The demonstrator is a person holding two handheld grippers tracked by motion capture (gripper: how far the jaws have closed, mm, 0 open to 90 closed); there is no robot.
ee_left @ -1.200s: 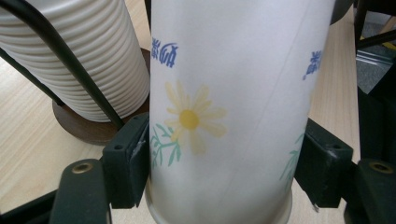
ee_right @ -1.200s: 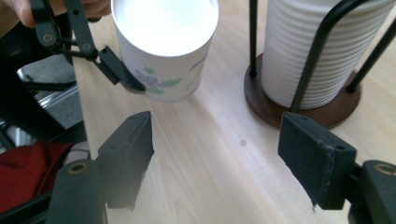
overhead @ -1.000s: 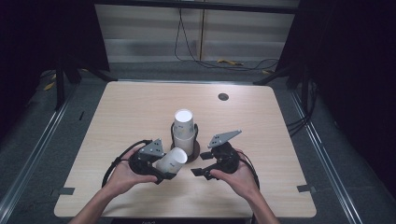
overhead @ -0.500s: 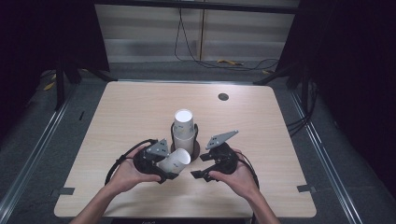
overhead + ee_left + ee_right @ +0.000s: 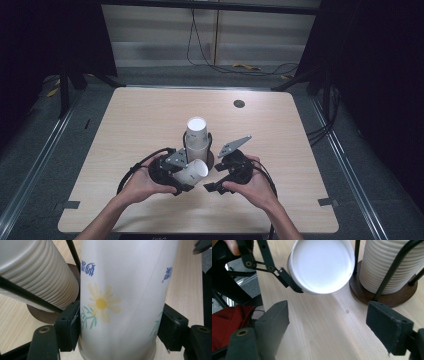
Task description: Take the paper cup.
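- High view: low in the middle of the frame, the left tool [image 5: 186,176] pinches a white paper cup printed with a yellow daisy [image 5: 191,172], held on its side with its mouth toward the right tool [image 5: 216,179]. Just above them, at the frame's centre, a tall stack of white ribbed paper cups [image 5: 196,137] stands in a black wire holder on a round brown base [image 5: 210,161] on the pale wooden surface [image 5: 140,120]. A small dark round disc [image 5: 239,103] lies well apart, in the upper right of the surface.
- Left gripper view: the daisy cup [image 5: 120,297] runs up the middle of the frame, both black pads pressed on its wall low at either side. The ribbed stack [image 5: 37,275] sits upper left, very near. The wall is thin paper, so I judge a harder squeeze would dent it; a swing toward the stack could knock the holder.
- Right gripper view: its jaws stand spread, having just been opening, with nothing between them and bare wood beneath. The cup's open mouth [image 5: 322,265] faces the camera at top centre. A closing move begun too early would likely catch the rim and crush it or push the cup out of the left tool's pinch.
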